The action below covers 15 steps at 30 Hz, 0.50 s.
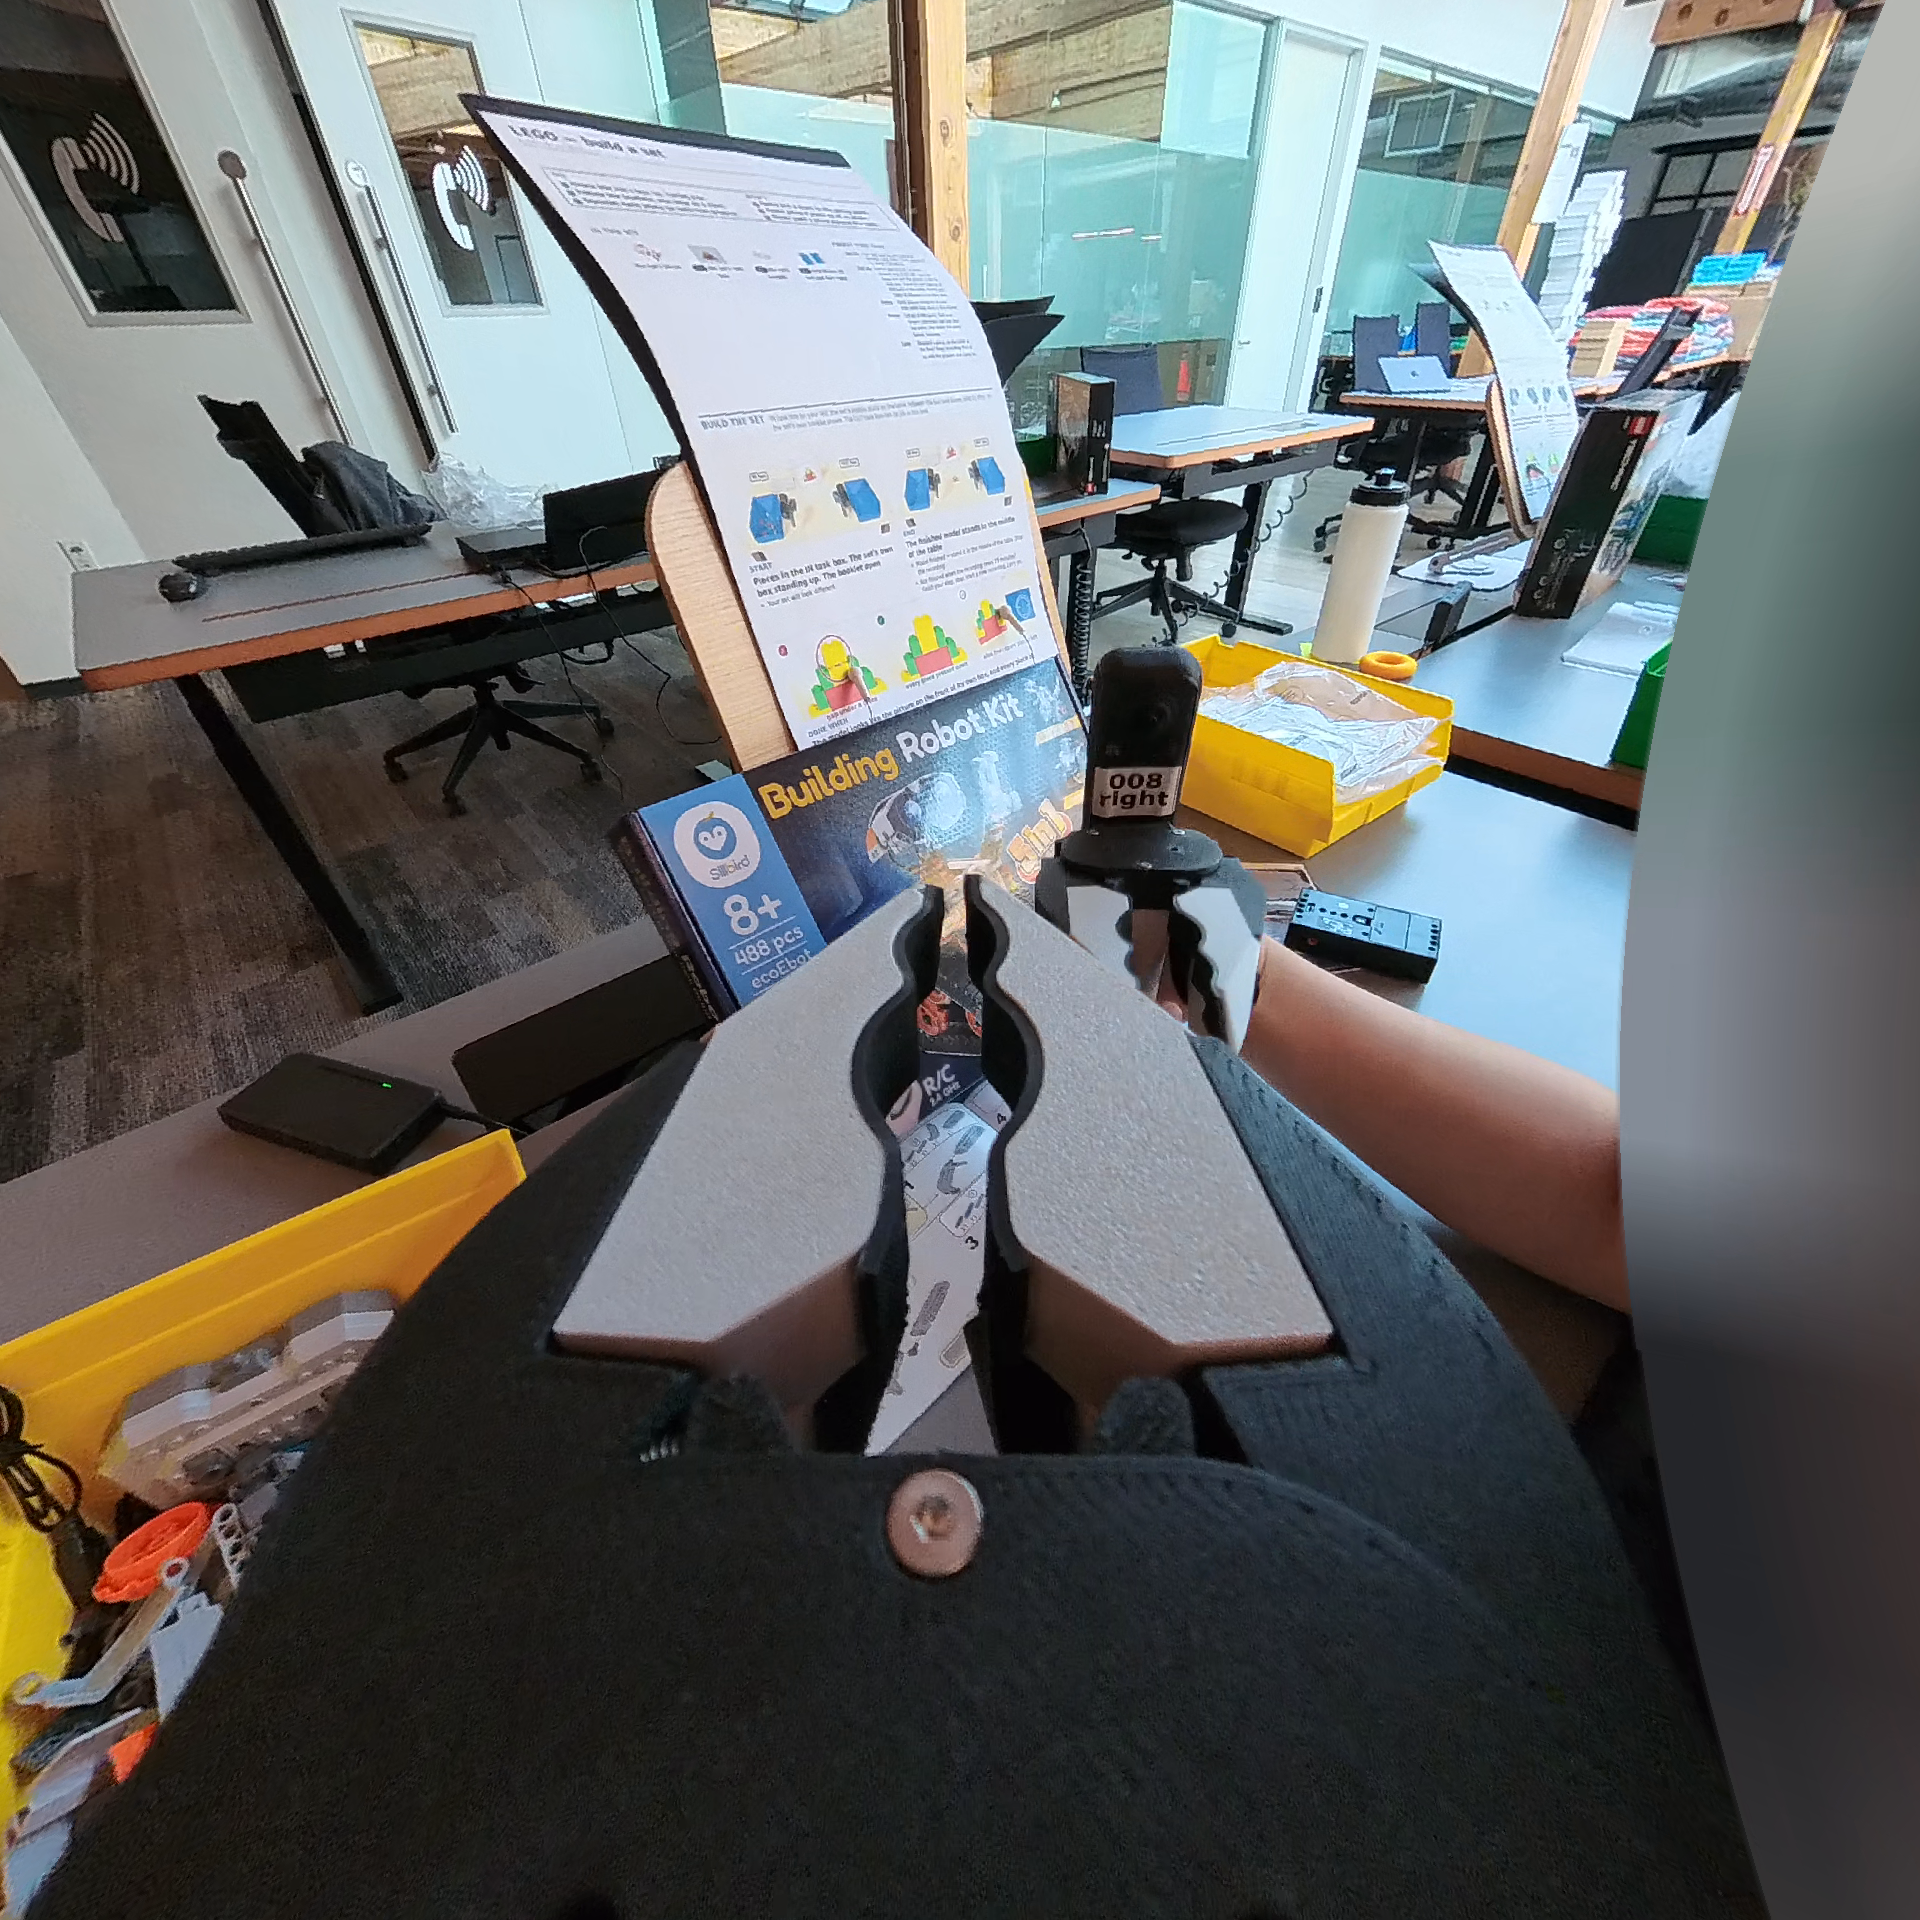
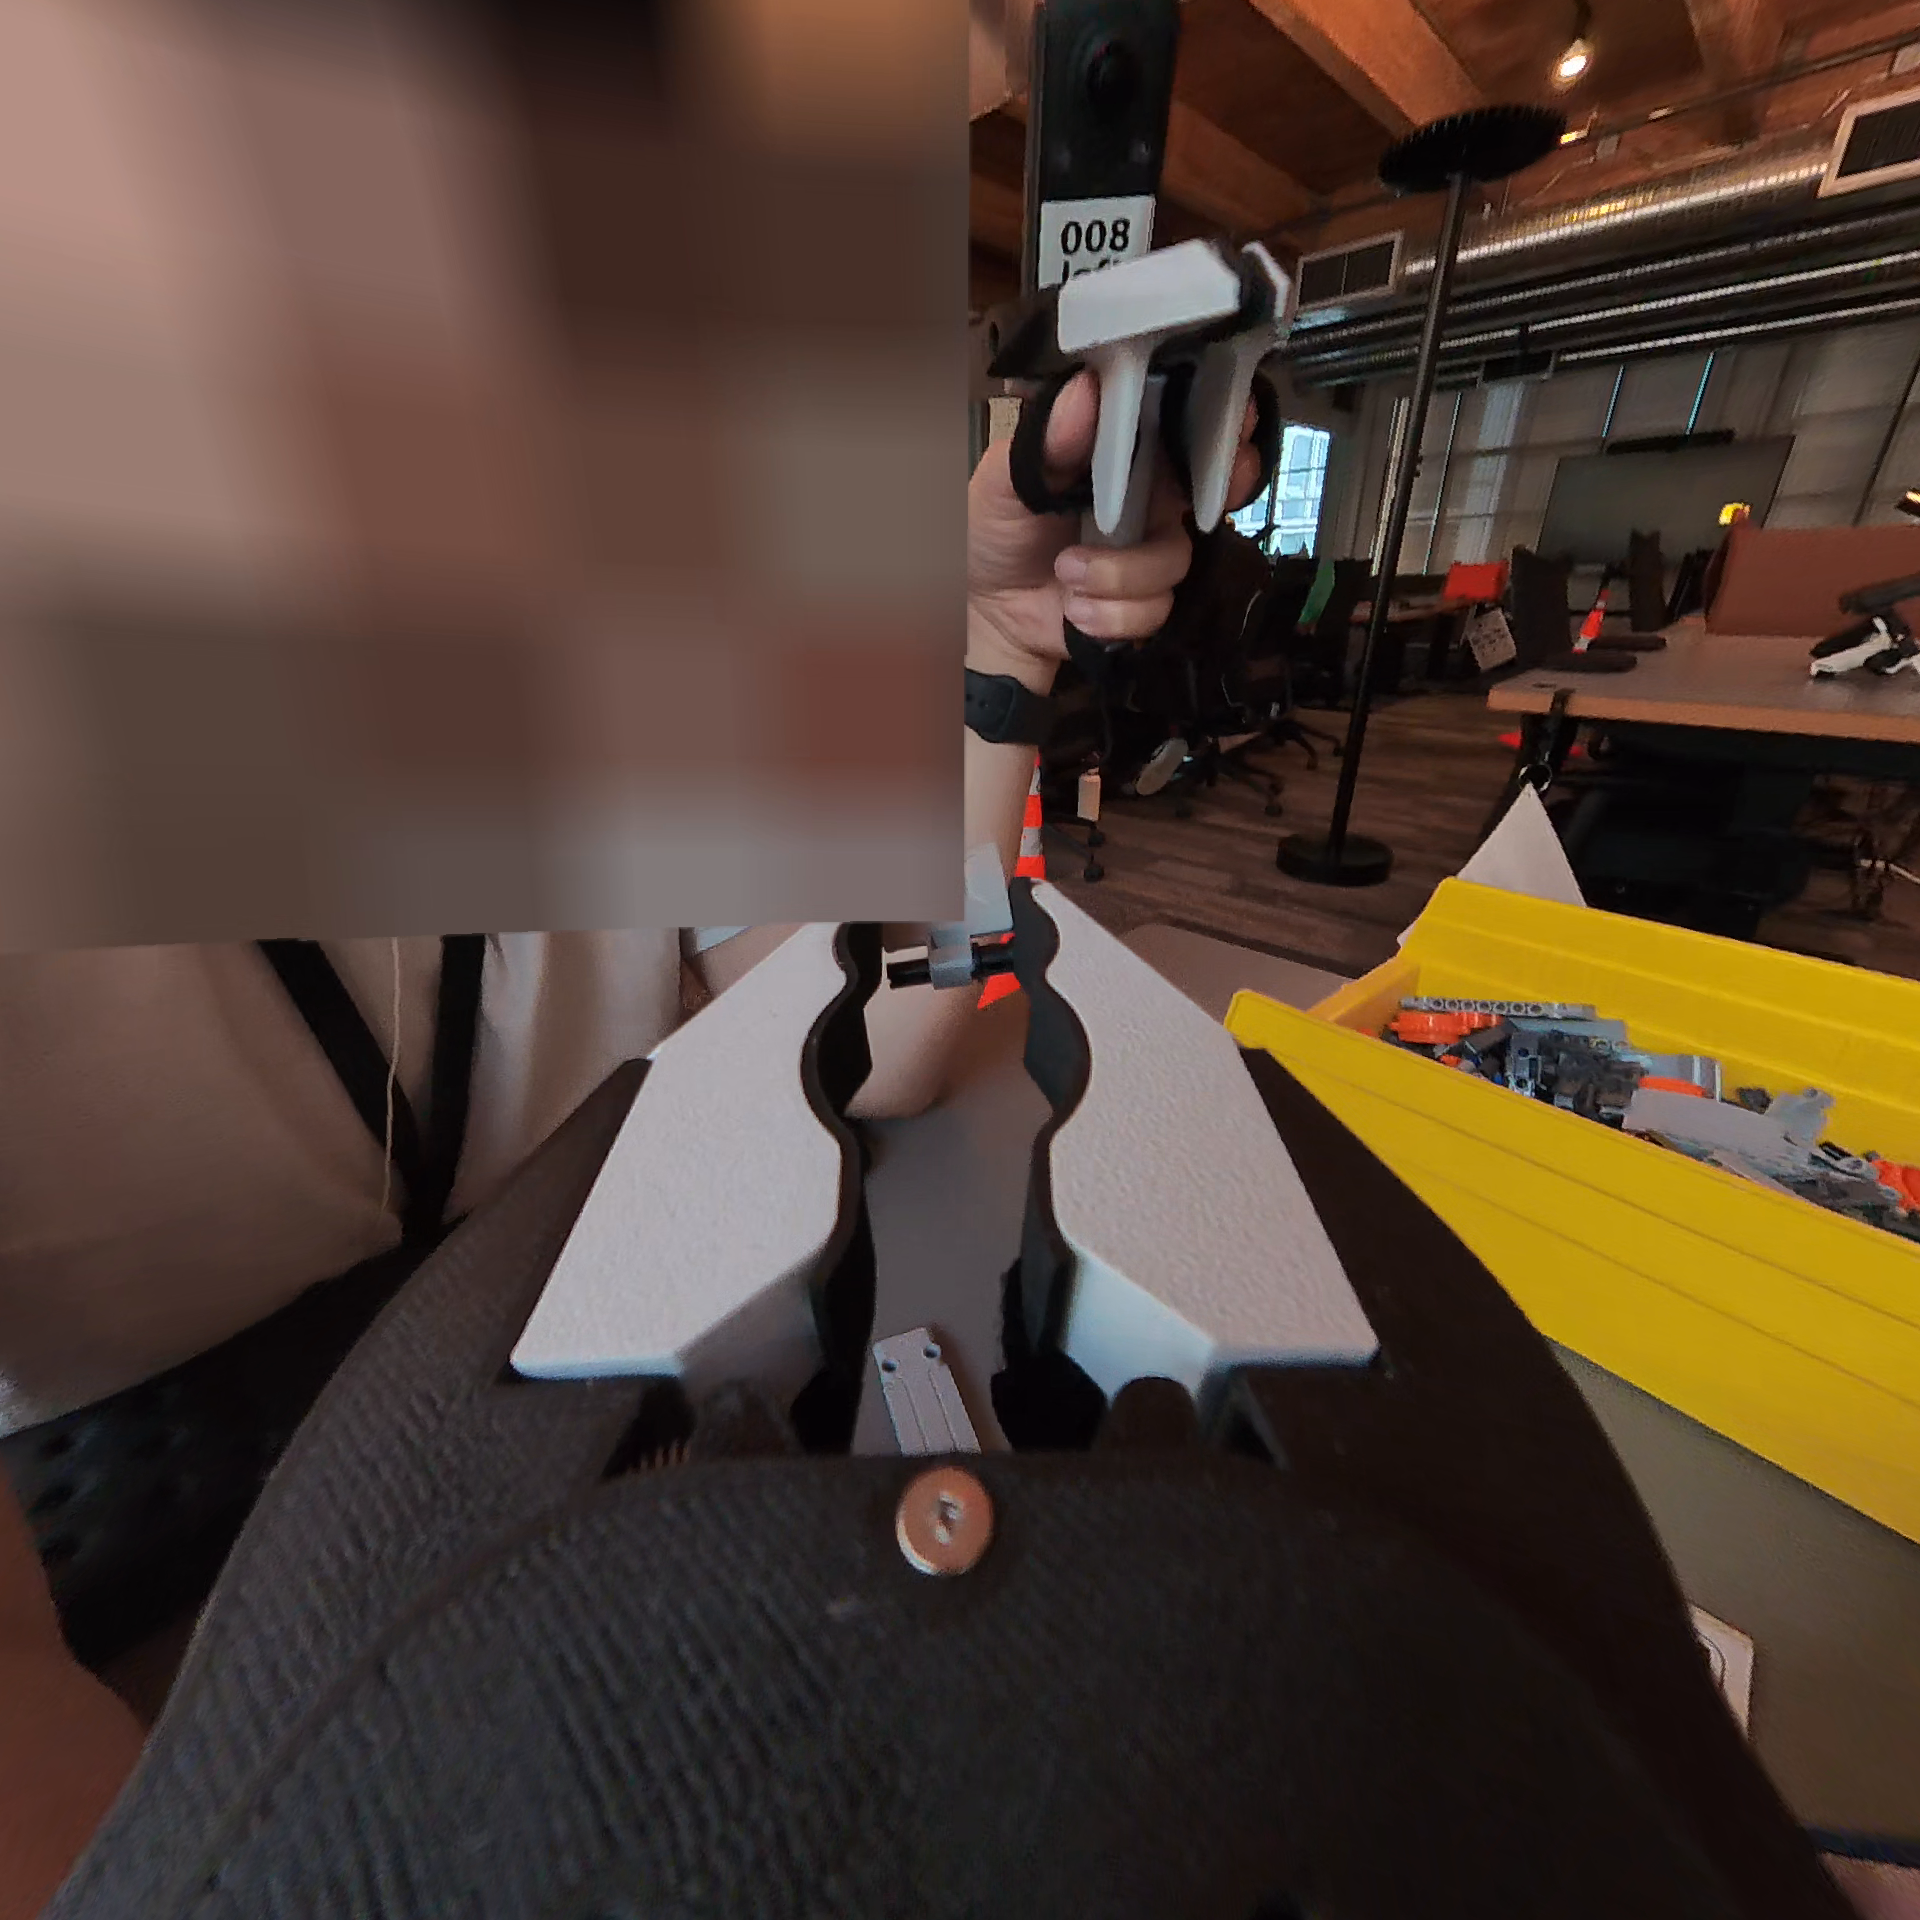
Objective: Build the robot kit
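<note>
Fingertips of the left hand-held gripper (image 1: 954,902) stood almost together with nothing between them, raised above an open instruction booklet (image 1: 940,1226) on the tabletop (image 1: 1538,883), before a blue kit box (image 1: 831,831) and a sheet on a wooden stand (image 1: 790,416). That view alone showed 2 yellow bins, a near bin (image 1: 260,1278) and a far bin (image 1: 1309,769).

From the right wrist, the right hand-held gripper (image 2: 940,961) clenched a small grey piece with a black pin (image 2: 951,966) at its very tips, above the tabletop beside a yellow parts bin (image 2: 1558,1195). Such a shallow pinch could probably let the piece twist or drop. Only this view showed that piece and a flat grey part (image 2: 920,1392) lying below the jaws.
</note>
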Each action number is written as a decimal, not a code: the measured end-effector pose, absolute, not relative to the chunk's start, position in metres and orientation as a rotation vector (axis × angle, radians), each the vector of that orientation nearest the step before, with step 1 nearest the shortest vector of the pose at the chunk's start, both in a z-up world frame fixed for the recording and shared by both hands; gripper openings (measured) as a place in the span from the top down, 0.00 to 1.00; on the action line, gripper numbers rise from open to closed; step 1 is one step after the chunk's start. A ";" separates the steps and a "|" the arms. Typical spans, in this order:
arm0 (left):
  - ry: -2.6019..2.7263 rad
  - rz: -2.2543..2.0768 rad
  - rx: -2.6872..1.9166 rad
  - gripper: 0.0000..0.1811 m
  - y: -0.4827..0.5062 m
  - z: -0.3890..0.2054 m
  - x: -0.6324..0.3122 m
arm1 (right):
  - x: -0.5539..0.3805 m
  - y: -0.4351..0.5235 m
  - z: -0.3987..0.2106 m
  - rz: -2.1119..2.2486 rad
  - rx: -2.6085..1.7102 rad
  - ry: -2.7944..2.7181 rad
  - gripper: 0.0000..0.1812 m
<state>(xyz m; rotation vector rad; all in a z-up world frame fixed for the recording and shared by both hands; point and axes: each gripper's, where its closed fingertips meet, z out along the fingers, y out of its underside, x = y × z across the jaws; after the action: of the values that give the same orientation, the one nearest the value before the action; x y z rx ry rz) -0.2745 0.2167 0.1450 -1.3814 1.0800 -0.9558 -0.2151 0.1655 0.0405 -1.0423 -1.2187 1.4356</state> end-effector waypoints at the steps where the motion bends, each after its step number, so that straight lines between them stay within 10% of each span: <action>1: 1.079 -0.955 -1.382 0.99 0.217 0.145 -0.275 | -0.217 0.167 0.038 1.432 -1.054 -1.225 0.87; 15: 1.106 -0.941 -1.394 0.99 0.215 0.141 -0.267 | -0.209 0.178 0.033 1.391 -1.099 -1.220 0.87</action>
<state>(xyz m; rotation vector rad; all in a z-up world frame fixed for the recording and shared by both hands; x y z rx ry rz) -0.2672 0.2151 0.1408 -1.3942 1.1056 -0.9407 -0.2086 0.1785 0.0329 -1.0994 -1.2196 1.3909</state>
